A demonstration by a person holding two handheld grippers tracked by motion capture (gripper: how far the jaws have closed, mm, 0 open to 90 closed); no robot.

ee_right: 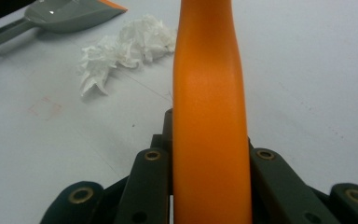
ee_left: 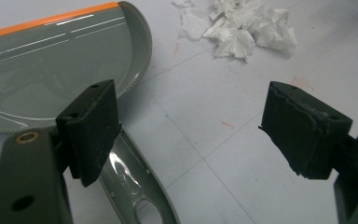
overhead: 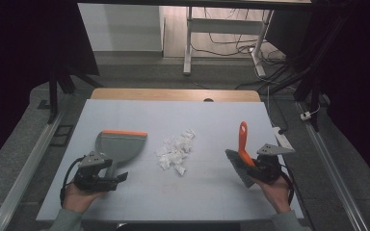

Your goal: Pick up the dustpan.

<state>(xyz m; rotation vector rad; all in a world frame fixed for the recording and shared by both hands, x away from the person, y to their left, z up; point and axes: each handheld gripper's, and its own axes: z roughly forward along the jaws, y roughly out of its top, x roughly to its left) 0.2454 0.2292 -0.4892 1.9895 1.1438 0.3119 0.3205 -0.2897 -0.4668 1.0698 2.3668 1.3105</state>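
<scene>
Now mid-setup: right gripper (overhead: pixel 259 166) clamped on brush (overhead: pixel 241 153) handle; left gripper (overhead: pixel 110 179) wide open, empty, beside dustpan (overhead: pixel 120 146) handle. Paper scraps (overhead: pixel 176 150) mid-table between both. Next probably: close on dustpan handle, then sweep.

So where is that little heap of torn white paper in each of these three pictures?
High view: the paper heap lies mid-table, between the grey dustpan and the orange-handled brush.
Left gripper view: top, right of centre, beyond the open jaws.
Right gripper view: upper left, left of the orange handle.
Shared landmark: the dustpan, beside the heap in all three views.
</scene>
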